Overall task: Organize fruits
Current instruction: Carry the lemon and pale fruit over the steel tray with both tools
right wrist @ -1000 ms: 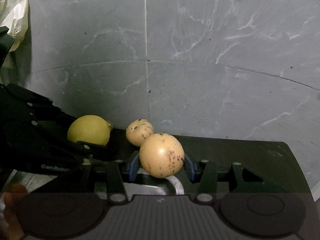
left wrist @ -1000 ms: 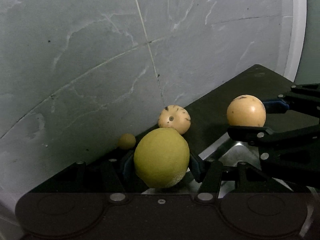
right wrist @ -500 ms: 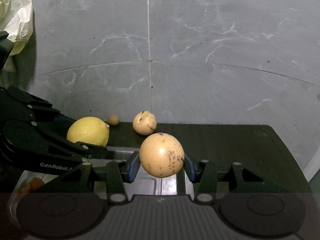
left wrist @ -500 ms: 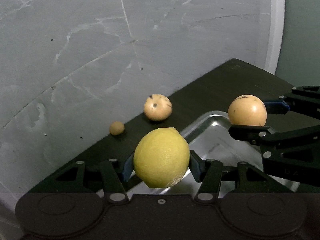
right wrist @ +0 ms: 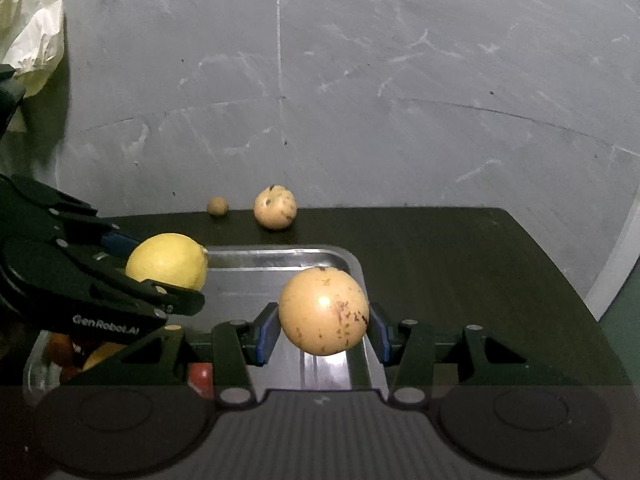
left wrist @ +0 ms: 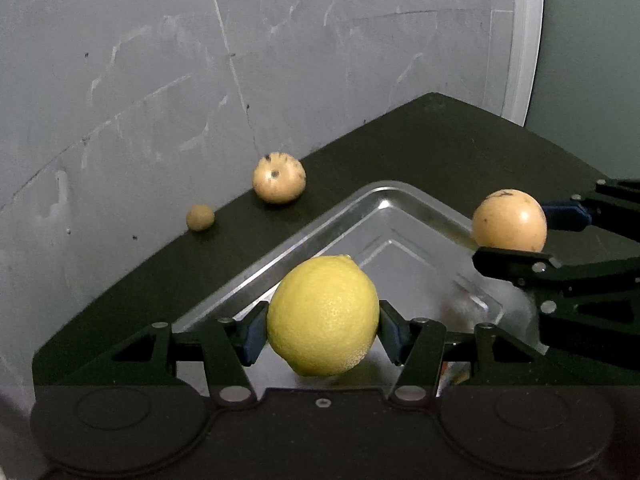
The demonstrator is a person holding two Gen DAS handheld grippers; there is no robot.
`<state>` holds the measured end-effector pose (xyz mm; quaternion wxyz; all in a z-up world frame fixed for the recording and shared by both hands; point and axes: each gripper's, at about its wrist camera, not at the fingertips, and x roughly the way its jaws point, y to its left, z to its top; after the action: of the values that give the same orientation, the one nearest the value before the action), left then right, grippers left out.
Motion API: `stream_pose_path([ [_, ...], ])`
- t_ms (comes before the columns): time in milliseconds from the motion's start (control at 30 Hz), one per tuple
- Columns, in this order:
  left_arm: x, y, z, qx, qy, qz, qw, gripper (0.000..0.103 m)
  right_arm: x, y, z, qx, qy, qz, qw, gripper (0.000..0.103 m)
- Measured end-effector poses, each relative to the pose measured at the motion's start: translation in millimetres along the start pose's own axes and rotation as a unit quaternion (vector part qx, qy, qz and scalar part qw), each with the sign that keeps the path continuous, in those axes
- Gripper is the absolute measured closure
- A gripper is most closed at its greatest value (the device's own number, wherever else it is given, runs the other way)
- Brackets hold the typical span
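Grey marbled floor [right wrist: 400, 80]; crumpled pale bag [right wrist: 32, 28], perhaps plastic.

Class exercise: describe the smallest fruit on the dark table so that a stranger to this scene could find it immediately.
Start at the dark table against the grey wall, beyond the far rim of the shiny metal tray. Two loose fruits sit along the table's back edge; the target is the small brown round fruit, left of the larger speckled tan fruit. It is far smaller and unspotted.
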<state>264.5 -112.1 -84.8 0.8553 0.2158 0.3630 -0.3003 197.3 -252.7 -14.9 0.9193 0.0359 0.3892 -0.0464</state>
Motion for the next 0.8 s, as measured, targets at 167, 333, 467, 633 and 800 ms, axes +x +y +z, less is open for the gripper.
stream_pose_path([
  [167,-3.4,-6.6,-5.6,-0.003,0.010,0.000,0.9999,0.045,-8.7,2.1,-9.6,0.003,0.009,-0.004,1.000,0.051],
  [333,-1.8,-9.4,-6.9,-0.007,0.021,0.004,0.9997,0.045,-11.2,3.6,-15.6,0.007,0.018,-0.003,1.000,0.051],
  [467,-1.3,-11.8,-8.4,-0.008,0.027,0.005,0.9996,0.045,-11.6,4.5,-19.4,0.010,0.026,-0.002,1.000,0.051],
  [633,1.6,-13.4,-8.7,-0.006,0.032,0.005,0.9995,0.045,-12.6,4.9,-24.3,0.016,0.034,0.003,0.999,0.051],
  [800,1.5,-14.9,-8.5,-0.004,0.034,0.010,0.9994,0.045,-12.1,5.5,-26.6,0.021,0.038,0.006,0.999,0.051],
])
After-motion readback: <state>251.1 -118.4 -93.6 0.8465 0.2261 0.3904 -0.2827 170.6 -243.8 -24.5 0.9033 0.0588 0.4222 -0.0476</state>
